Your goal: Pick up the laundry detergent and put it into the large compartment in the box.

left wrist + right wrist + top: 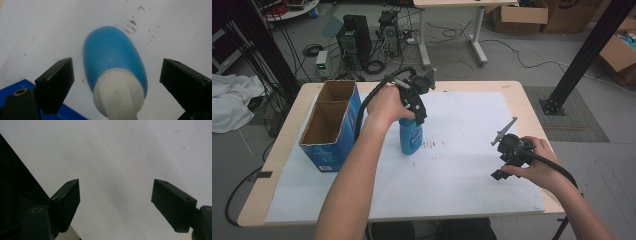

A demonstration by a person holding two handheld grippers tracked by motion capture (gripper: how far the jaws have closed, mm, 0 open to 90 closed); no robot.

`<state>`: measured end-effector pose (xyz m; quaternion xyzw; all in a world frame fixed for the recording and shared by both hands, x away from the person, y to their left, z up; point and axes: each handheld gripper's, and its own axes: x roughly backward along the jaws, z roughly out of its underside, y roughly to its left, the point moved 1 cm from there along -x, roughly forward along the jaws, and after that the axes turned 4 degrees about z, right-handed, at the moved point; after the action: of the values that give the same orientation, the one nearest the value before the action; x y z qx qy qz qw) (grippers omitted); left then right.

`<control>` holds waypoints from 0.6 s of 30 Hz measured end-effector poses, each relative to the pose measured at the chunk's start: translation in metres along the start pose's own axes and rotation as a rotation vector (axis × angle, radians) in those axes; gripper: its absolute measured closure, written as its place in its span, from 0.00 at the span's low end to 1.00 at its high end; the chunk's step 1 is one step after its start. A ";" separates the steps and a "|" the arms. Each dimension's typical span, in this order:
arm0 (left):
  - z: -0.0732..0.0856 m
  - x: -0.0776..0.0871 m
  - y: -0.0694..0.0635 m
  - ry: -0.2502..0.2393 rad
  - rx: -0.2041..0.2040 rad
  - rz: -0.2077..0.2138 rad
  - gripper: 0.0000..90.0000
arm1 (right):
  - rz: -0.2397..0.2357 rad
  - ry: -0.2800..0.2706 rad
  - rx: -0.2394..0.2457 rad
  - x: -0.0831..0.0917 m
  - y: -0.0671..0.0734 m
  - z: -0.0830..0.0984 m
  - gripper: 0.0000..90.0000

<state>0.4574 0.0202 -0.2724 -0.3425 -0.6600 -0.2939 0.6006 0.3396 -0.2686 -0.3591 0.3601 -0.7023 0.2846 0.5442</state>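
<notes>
Straddling bottle (113, 60), left claw (116, 82) gaping.

No legible text anywhere

Blue bottle (113, 57) with white cap, blue box (332, 125), white sheet (462, 165).

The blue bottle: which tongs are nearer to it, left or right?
Left. The left tongs are open directly above the blue bottle, one jaw on each side. The right tongs are far off, near the table's right edge.
</notes>
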 end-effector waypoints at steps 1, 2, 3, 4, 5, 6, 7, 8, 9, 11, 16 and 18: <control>0.000 -0.002 0.000 0.001 0.002 0.002 0.14 | -0.003 0.004 -0.003 0.000 0.000 0.000 0.25; 0.000 -0.003 0.001 0.000 0.004 0.000 0.14 | -0.003 0.004 -0.001 0.000 0.000 0.001 0.26; 0.000 -0.004 0.001 -0.001 0.006 0.002 0.14 | -0.002 0.005 -0.002 0.000 0.000 0.001 0.26; 0.000 -0.006 0.001 0.004 0.007 0.004 0.14 | -0.003 0.005 -0.001 -0.001 -0.001 0.001 0.26; 0.000 -0.007 0.001 0.012 0.008 -0.001 0.14 | -0.002 0.005 -0.001 -0.001 -0.001 0.001 0.26; 0.000 -0.008 0.001 0.014 0.009 -0.002 0.14 | -0.002 0.005 -0.003 -0.001 0.000 0.001 0.26; 0.000 -0.009 0.001 0.009 0.011 0.000 0.14 | -0.002 0.005 -0.002 -0.001 0.000 0.001 0.26; 0.000 -0.010 0.001 0.007 0.017 0.001 0.15 | -0.001 0.004 -0.003 -0.001 0.000 0.001 0.26; 0.000 -0.011 0.001 0.010 0.016 0.001 0.15 | -0.001 0.003 -0.003 -0.001 0.000 0.001 0.26; 0.000 -0.012 0.001 0.012 0.015 0.001 0.15 | 0.000 0.001 -0.001 -0.001 0.000 0.001 0.26; 0.000 -0.016 0.001 0.014 0.021 0.000 0.15 | -0.005 0.004 -0.003 -0.002 0.001 0.002 0.26; 0.000 -0.018 0.001 0.017 0.024 0.001 0.15 | -0.003 0.004 -0.002 -0.002 0.001 0.002 0.26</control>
<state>0.4588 0.0189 -0.2902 -0.3331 -0.6582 -0.2884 0.6105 0.3382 -0.2696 -0.3611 0.3602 -0.7011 0.2838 0.5462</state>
